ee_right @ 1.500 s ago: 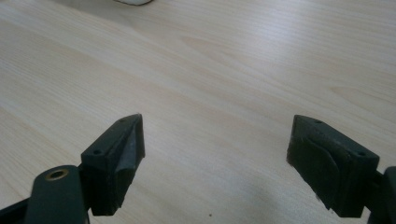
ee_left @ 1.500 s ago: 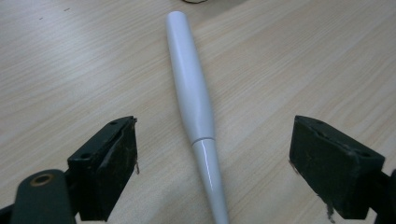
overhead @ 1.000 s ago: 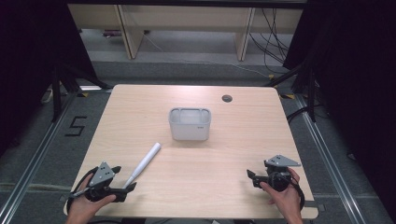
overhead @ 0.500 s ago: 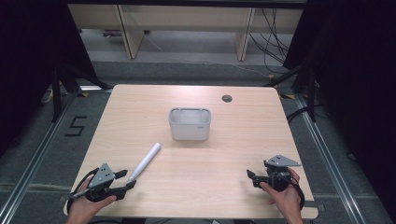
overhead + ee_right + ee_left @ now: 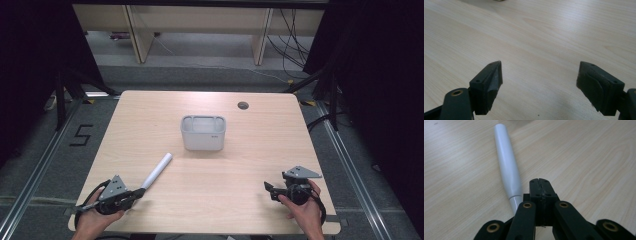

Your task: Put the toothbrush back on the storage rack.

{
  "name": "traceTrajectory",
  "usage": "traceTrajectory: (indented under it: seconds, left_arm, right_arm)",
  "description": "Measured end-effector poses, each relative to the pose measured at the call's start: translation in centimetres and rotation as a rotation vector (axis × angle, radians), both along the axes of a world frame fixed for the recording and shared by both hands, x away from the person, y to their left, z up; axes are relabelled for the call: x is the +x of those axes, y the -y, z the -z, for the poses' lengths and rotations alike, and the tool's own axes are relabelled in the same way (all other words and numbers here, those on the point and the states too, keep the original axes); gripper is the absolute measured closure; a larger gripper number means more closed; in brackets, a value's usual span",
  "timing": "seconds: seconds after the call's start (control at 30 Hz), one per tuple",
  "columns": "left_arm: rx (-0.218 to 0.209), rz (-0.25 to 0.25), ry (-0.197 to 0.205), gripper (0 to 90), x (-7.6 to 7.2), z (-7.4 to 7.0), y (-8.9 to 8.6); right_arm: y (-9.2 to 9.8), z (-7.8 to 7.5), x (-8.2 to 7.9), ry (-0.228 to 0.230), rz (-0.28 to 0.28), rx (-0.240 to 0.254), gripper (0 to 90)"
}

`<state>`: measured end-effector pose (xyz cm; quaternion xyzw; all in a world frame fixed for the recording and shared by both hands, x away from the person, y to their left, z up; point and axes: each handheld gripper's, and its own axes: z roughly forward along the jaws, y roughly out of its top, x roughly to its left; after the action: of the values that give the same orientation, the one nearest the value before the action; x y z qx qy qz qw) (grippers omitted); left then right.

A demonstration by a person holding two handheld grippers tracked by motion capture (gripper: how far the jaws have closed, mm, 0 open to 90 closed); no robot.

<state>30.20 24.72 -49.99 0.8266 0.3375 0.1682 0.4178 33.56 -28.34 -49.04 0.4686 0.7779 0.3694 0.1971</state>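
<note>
Left hand-held gripper (image 5: 539, 185) just closed empty, white tube (image 5: 506, 162) just beside

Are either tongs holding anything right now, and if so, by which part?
Nothing is held. The left tongs have just closed empty, beside the white tube on the table. The right tongs are open over bare tabletop.

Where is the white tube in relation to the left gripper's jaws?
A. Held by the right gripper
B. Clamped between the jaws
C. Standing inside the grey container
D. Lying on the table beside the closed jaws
D: the white tube lies flat beside the left gripper, whose jaws are shut together on nothing.
</note>
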Motion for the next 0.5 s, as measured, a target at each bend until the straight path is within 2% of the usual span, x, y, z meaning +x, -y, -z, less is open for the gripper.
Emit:
traceTrajectory:
  seconds: [0.03, 0.07, 0.1, 0.13, 0.23, 0.3, 0.37, 0.4, 0.43, 0.47, 0.5]
  left_arm:
    - [0.005, 0.003, 0.001, 89.8, 0.08, 0.08, 0.03]
    - [0.036, 0.009, -0.004, 89.8, 0.08, -0.06, -0.08]
    - [0.035, 0.009, -0.006, 89.8, 0.1, -0.01, -0.06]
    - [0.002, -0.003, -0.011, 89.8, 0.06, 0.21, 0.13]
    - [0.071, 0.017, -0.017, 89.8, 0.25, 0.15, -0.28]
    - [0.061, 0.016, -0.023, 89.8, 0.24, 0.24, -0.15]
    - [0.08, 0.02, -0.02, 89.8, 0.3, 0.36, -0.14]
    - [0.069, 0.014, -0.021, 89.8, 0.33, 0.46, -0.06]
    - [0.089, 0.02, -0.022, 89.8, 0.45, 0.47, -0.21]
    - [0.082, 0.02, -0.025, 89.8, 0.55, 0.58, -0.23]
    - [0.1, 0.026, -0.015, 89.8, 0.79, 0.61, -0.4]
  right_arm:
    - [0.0, 0.0, 0.0, 0.001, 0.0, 0.001, 21.3]
    - [0.0, 0.0, 0.0, 0.001, 0.0, 0.001, 21.3]
    - [-0.01, 0.0, -0.01, -0.001, -0.001, 0.001, 21.4]
    - [-0.01, 0.0, -0.01, -0.001, -0.001, 0.001, 21.4]
    - [0.02, -0.03, 0.0, 0.007, 0.001, -0.007, 21.4]
    - [0.02, -0.02, 0.0, 0.007, -0.002, -0.01, 21.6]
    - [0.01, -0.02, 0.01, 0.006, -0.002, -0.01, 21.7]
    - [0.02, -0.02, 0.02, 0.006, -0.004, -0.01, 21.7]
    - [0.02, -0.02, 0.01, 0.006, -0.004, -0.01, 21.7]
    - [0.01, -0.01, 0.01, 0.006, -0.005, -0.01, 21.7]
    - [0.04, 0.02, 0.07, 0.005, -0.009, -0.006, 21.7]
